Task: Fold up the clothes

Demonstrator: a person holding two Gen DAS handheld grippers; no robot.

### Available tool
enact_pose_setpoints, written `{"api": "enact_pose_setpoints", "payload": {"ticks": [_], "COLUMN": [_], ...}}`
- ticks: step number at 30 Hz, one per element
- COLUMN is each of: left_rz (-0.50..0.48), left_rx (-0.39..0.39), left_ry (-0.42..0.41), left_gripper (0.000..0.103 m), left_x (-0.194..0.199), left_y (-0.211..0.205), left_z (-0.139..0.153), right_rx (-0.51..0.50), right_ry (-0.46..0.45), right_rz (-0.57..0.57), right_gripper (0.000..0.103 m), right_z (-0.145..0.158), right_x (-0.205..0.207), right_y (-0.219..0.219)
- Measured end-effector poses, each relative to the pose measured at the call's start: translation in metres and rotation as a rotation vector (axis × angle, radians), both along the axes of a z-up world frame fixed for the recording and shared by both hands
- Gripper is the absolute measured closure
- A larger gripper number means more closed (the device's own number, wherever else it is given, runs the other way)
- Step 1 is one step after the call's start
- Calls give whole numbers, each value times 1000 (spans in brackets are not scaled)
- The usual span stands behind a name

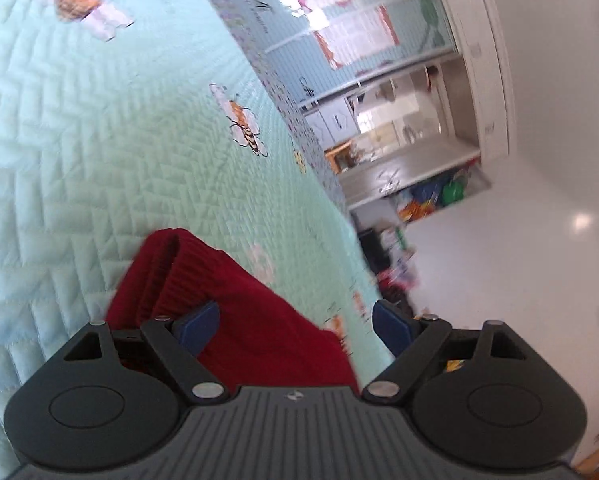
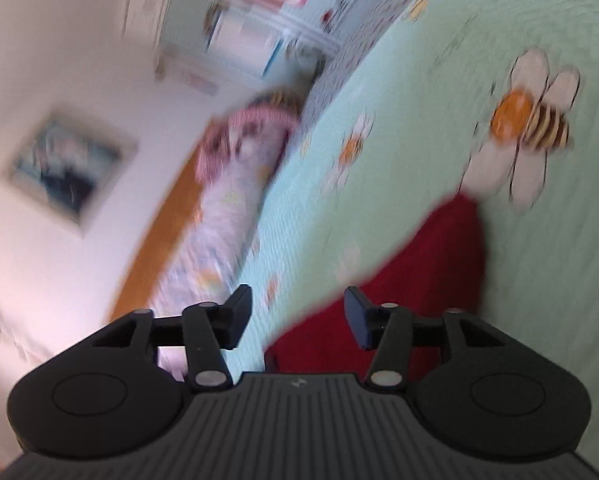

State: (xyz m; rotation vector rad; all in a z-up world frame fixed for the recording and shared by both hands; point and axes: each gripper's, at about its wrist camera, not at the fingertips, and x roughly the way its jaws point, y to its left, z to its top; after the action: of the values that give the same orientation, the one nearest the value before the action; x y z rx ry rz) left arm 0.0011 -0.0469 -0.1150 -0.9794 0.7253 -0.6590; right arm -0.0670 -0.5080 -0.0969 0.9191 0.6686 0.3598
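Note:
A dark red knitted garment (image 1: 235,304) lies on a pale green quilted bedspread (image 1: 99,152), its ribbed edge pointing up the bed. My left gripper (image 1: 295,330) hovers just above it, open, with the blue pads (image 1: 197,330) wide apart and nothing between them. In the right wrist view the same red garment (image 2: 431,276) lies below and right of my right gripper (image 2: 297,316), which is open and holds nothing. That view is blurred by motion.
The bedspread (image 2: 419,120) carries bee and flower prints. A floral pillow (image 2: 227,200) and an orange headboard (image 2: 167,224) sit at the bed's end. White shelves (image 1: 411,120) with toys stand beyond the bed edge, beside a white floor (image 1: 519,260).

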Motion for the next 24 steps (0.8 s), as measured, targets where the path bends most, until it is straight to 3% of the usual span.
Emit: {"api": "enact_pose_setpoints", "payload": {"ticks": [2,3,7,10,12,15,17,18,20,23,24], "left_rz": [4,5,27,-3,-40,-39,-29,-22,-14,4,7], "left_rx": [12,27,16,-29,8,157,171,168,193,247,251], "left_ry": [9,11,-25,-54,-45,-3,-4,-1,2,-1,-8], "left_gripper": [16,16,16,14,13,13,14,14,14,14,14], "left_x": [0,-1,-17,-40,-57,-73,-76,-76,-77,-83,-85], "left_y": [-1,-1,6,5,-1,-7,-5,-4,-6,-13,-15], "left_z": [10,16,39,47,45,32,25,25,30,46,50], "right_rx": [-91,-136,-201,-184,-144,-108,-158,-191,-192,-217,-244], "right_ry": [38,57,-51,-136,-127,-40,6,-4,9,-21,-45], "right_rz": [31,46,37,126,186,250,255,239,217,218,219], "right_gripper": [61,66,63,63,63,61,70,83,81,58,45], "right_z": [-8,-13,23,46,42,17,-5,-7,-1,24,31], "right_x": [-7,-11,-26,-44,-53,-61,-67,-72,-75,-81,-82], "right_y": [11,17,35,52,63,77,83,85,85,91,93]}}
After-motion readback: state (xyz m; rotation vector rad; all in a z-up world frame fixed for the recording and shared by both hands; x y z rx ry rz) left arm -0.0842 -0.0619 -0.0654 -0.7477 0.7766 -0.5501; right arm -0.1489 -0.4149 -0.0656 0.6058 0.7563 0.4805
